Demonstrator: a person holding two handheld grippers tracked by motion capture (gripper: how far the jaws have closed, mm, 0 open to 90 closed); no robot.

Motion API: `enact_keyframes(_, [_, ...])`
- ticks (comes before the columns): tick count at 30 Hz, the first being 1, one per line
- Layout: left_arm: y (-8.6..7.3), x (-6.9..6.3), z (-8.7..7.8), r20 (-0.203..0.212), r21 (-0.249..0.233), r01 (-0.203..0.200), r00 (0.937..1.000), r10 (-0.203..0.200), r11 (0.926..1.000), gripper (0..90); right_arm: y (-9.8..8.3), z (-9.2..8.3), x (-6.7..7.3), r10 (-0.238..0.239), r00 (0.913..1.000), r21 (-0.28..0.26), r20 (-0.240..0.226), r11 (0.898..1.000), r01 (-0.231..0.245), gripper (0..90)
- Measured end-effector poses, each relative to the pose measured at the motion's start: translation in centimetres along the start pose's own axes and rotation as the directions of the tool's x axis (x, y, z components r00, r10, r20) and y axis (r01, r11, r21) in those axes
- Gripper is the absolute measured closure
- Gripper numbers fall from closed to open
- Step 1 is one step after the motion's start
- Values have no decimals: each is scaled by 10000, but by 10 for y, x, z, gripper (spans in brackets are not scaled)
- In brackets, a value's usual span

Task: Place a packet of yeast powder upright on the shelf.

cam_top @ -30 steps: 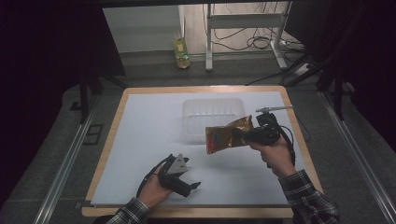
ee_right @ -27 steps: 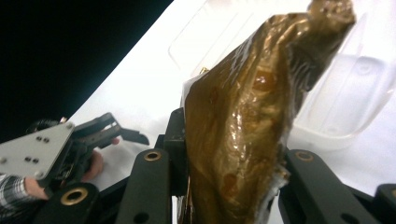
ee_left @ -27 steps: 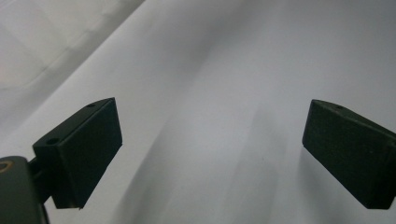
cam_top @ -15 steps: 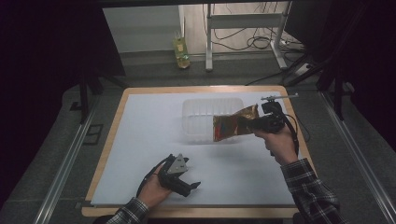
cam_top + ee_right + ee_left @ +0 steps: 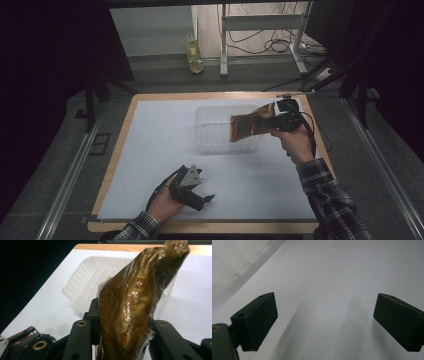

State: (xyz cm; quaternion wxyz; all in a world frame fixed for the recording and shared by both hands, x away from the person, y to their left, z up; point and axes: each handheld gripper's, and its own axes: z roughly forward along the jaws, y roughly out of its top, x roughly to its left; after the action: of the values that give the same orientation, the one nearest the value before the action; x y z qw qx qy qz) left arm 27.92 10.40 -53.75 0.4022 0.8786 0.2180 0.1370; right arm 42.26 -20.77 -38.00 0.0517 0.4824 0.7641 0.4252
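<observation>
Holding a brown foil pouch clamped in the right tool over the clear plastic tray, left tool wide open and empty on the surface

brown packet hides the right gripper's fingertips — tray partly covered.

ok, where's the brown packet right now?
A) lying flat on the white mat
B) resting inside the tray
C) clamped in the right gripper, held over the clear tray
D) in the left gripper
C: the right gripper is shut on the brown packet, holding it up above the clear plastic tray, while the left gripper sits open and empty on the white mat.
</observation>
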Motion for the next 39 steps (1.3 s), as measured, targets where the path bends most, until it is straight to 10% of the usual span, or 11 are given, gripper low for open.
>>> enact_keyframes(39, [0,1,-2,0,-179,-3,10000,3,9998,46,26,39,-4,-58,9962,737,875,9973,-7,653])
